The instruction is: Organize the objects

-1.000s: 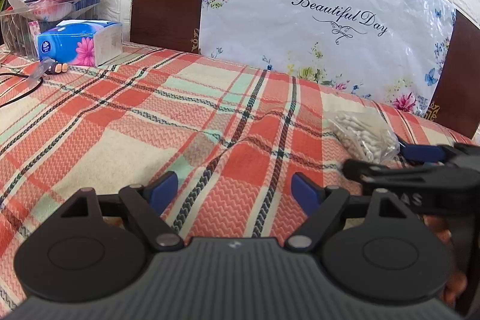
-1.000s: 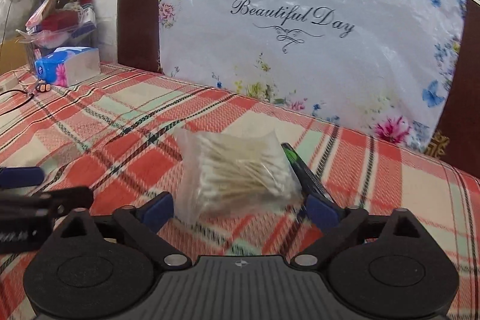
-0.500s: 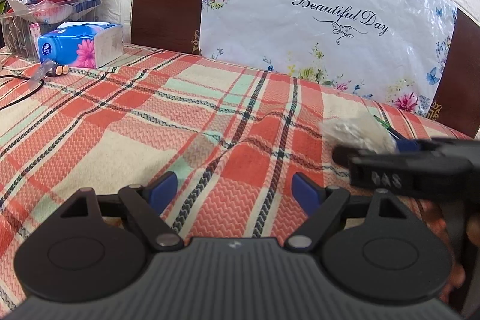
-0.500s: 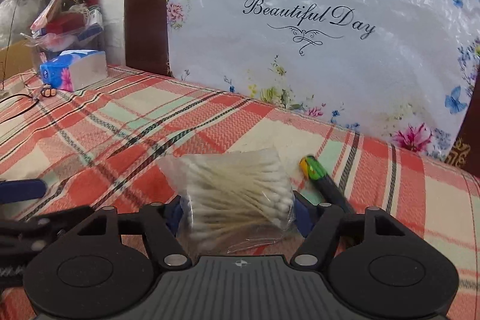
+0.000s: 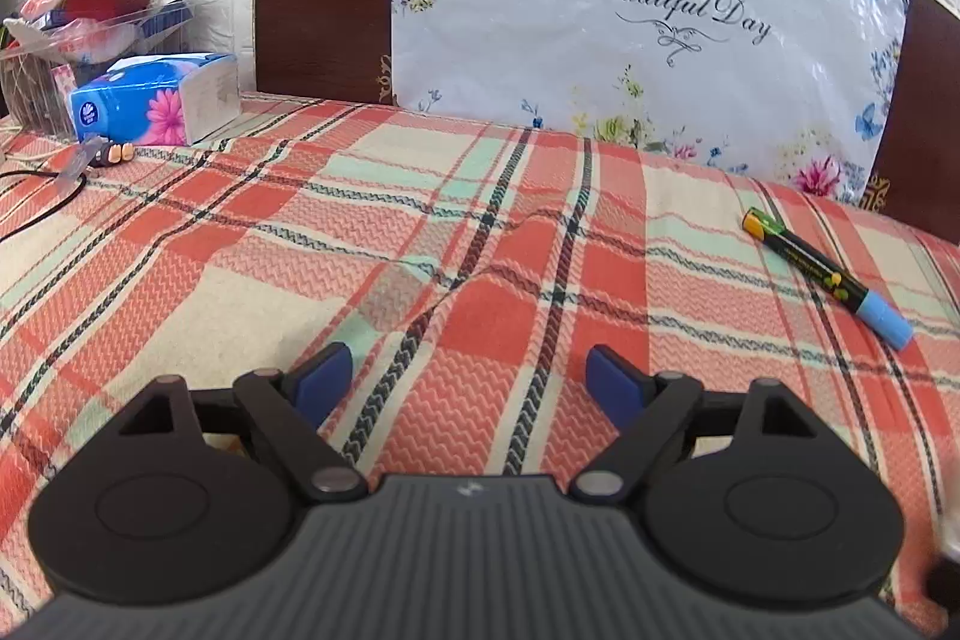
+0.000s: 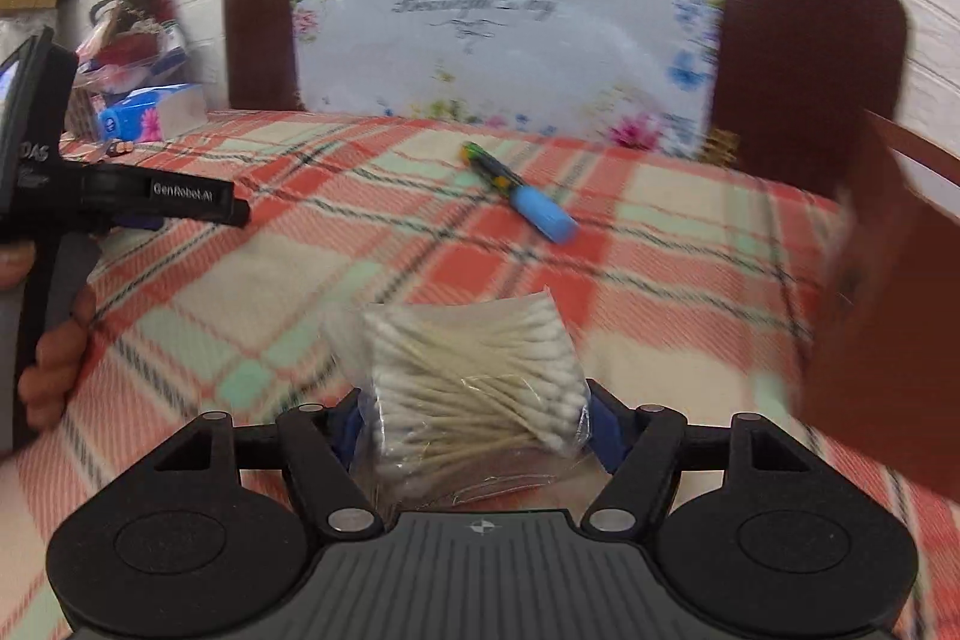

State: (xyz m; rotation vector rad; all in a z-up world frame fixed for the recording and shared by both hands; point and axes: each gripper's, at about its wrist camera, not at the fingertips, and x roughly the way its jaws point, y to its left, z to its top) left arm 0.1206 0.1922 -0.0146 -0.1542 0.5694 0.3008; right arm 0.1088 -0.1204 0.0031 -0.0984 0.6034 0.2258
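My right gripper [image 6: 474, 421] is shut on a clear bag of cotton swabs [image 6: 474, 382] and holds it above the plaid cloth. A black marker with a blue cap [image 6: 519, 193] lies on the cloth beyond it; it also shows in the left wrist view [image 5: 825, 274] at the right. My left gripper [image 5: 471, 379] is open and empty, low over the cloth. It also shows at the left of the right wrist view [image 6: 180, 208].
A brown box [image 6: 888, 316] stands at the right edge. A blue tissue pack [image 5: 156, 106], a clear bin of clutter [image 5: 66, 40] and a black cable [image 5: 36, 214] sit at the far left. A floral bag [image 5: 642, 28] leans on the brown headboard.
My right gripper closed on the bag of cotton swabs, lifted it off the cloth and drew back and to the right. The marker is now uncovered. The left gripper stayed put.
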